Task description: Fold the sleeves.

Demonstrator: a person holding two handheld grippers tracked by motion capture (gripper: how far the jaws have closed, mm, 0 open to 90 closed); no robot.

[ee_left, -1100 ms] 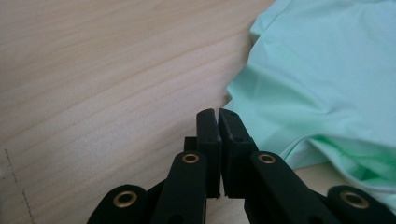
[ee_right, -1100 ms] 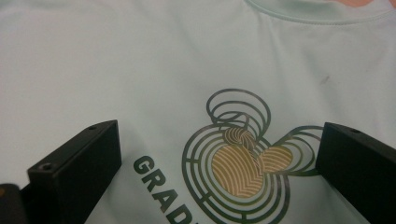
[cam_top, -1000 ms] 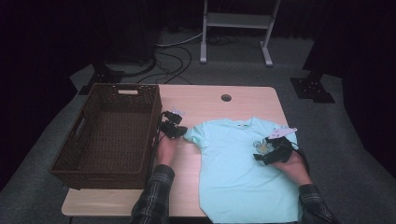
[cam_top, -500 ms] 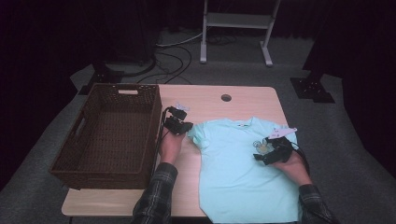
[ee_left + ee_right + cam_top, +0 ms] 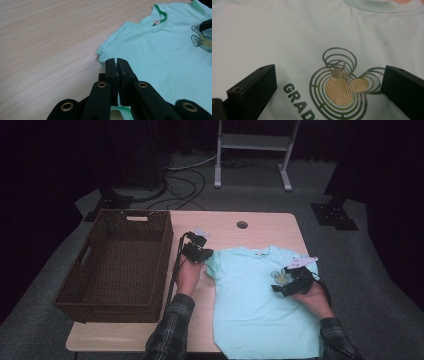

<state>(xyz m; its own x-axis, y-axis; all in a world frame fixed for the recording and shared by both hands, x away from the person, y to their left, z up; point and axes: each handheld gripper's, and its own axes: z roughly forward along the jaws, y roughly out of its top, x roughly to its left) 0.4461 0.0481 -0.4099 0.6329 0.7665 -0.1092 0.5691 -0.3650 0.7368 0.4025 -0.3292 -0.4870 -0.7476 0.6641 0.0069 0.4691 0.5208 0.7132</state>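
Lying flat on a pale wooden table (image 5: 260,227) is one mint-green cotton T-shirt (image 5: 255,305), chest side up, its collar toward the far edge and its hem reaching the near edge. One round printed emblem of dark rings with a gold centre (image 5: 340,86) sits on the chest, above dark letters reading "GRAD".

Two black two-jaw grippers work at the shirt, one in each of the person's hands. The left gripper (image 5: 116,66) is at the shirt's sleeve on the basket side, its jaws pressed together on the sleeve's folded edge, with green cloth showing under them in the left gripper view. In the high view that sleeve is drawn in against the shirt's body. The right gripper (image 5: 329,95) rests low over the chest print, jaws spread wide, one on each side of the emblem, holding nothing; whether they touch the cloth I cannot tell.

One dark brown woven wicker basket (image 5: 100,297), rectangular, stands on the table just beside the left hand, apart from the shirt. Two plaid sleeves (image 5: 167,330) enter from the near edge.
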